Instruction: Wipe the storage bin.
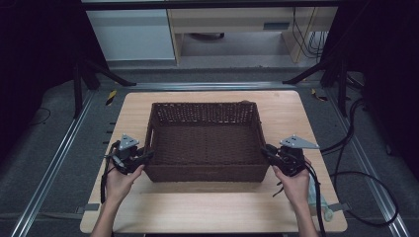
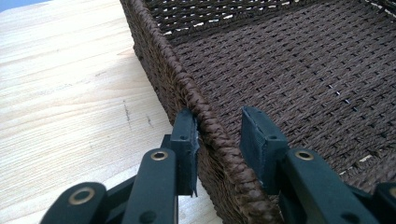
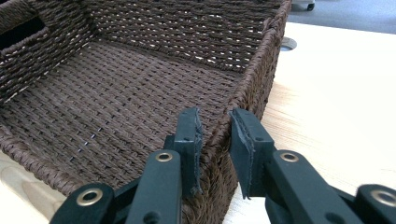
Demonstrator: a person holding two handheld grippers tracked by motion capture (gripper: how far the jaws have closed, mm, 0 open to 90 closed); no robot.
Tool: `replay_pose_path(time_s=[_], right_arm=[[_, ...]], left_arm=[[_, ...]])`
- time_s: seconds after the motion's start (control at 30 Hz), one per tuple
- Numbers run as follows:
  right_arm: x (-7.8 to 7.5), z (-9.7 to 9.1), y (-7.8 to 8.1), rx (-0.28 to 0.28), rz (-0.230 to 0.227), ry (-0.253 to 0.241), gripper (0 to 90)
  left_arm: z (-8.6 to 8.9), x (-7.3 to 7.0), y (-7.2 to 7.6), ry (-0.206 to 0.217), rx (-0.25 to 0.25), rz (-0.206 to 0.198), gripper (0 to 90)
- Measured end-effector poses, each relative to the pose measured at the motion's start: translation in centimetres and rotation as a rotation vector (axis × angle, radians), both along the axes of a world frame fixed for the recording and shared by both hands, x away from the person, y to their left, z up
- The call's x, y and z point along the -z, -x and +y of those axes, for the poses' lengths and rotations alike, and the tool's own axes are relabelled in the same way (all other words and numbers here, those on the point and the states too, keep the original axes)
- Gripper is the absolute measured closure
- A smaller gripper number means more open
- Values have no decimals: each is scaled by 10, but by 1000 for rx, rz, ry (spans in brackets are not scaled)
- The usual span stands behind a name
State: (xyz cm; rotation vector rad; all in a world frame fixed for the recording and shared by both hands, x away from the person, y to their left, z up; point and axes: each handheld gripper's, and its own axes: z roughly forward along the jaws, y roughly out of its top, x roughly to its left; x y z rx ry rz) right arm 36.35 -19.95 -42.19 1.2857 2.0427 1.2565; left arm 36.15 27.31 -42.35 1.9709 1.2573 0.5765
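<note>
A dark brown woven basket (image 1: 205,105) stands empty in the middle of the wooden table (image 1: 212,202). My left gripper (image 1: 148,155) straddles the rim of its left wall near the front corner. In the left gripper view the basket rim (image 2: 205,116) runs between the jaws of this gripper (image 2: 219,126): the outer pad touches it and the inner pad stands apart, so it is open. My right gripper (image 1: 265,149) is at the right wall's front end. In the right gripper view its jaws (image 3: 215,123) press on both sides of the basket rim (image 3: 261,60).
Bare tabletop lies on both sides of the basket and in front of it. A round cable hole (image 3: 288,43) sits in the table beyond the right wall. Black cables (image 1: 365,177) trail off the right edge. Metal floor rails (image 1: 54,163) flank the table.
</note>
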Motion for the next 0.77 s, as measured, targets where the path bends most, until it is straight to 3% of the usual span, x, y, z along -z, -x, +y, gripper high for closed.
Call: replay_pose_path(time_s=[0.1,0.27,0.37,0.47,0.63,0.77], right_arm=[[0,-1,-1,-4,5,-9,716],[-11,-11,4,21,-52,-61,521],[-17,-18,8,51,-101,-68,391],[-18,-26,11,69,-114,-67,301],[-15,-42,14,107,-113,-71,250],[-14,-53,15,130,-113,-76,206]], left_arm=[[1,-1,1,-1,9,-10,641],[5,-11,7,26,15,-54,511],[10,-18,11,35,10,-76,447],[18,-23,15,58,-4,-97,407],[36,-30,19,92,-35,-128,360],[50,-32,22,114,-56,-128,328]])
